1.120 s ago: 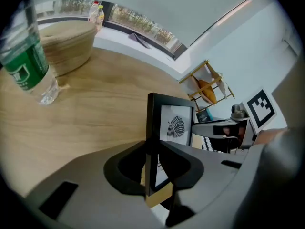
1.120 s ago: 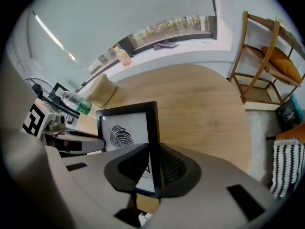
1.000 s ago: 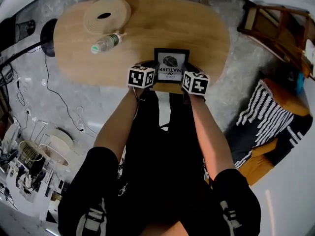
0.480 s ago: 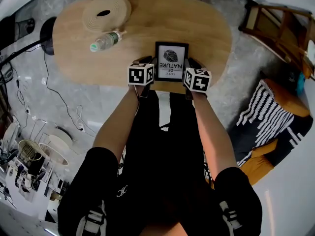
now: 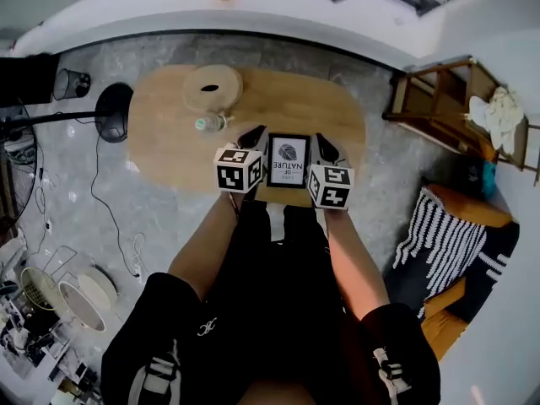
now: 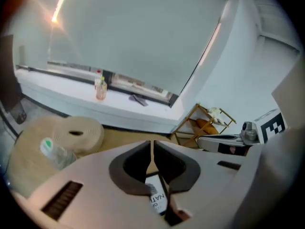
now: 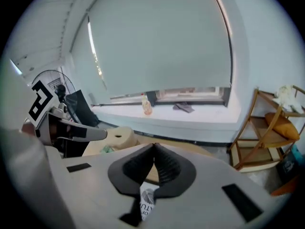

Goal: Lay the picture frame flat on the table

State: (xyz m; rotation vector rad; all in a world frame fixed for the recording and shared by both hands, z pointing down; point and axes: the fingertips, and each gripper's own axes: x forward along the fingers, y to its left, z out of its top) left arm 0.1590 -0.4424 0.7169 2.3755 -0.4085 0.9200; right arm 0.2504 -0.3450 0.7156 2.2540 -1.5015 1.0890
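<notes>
Picture frame (image 5: 288, 160) face up over wooden table (image 5: 169, 137), left gripper (image 5: 256, 132) and right gripper (image 5: 324, 141) flanking its sides, both pairs of jaws pressed together.

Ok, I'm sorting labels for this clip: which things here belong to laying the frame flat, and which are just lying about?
Job: picture frame, table, left gripper, right gripper.
Lying about: plastic bottle, woven disc, wooden shelf.

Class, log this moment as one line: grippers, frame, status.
left hand-held gripper: shut on picture frame | right hand-held gripper: same | picture frame: face-up over table | status: not released
</notes>
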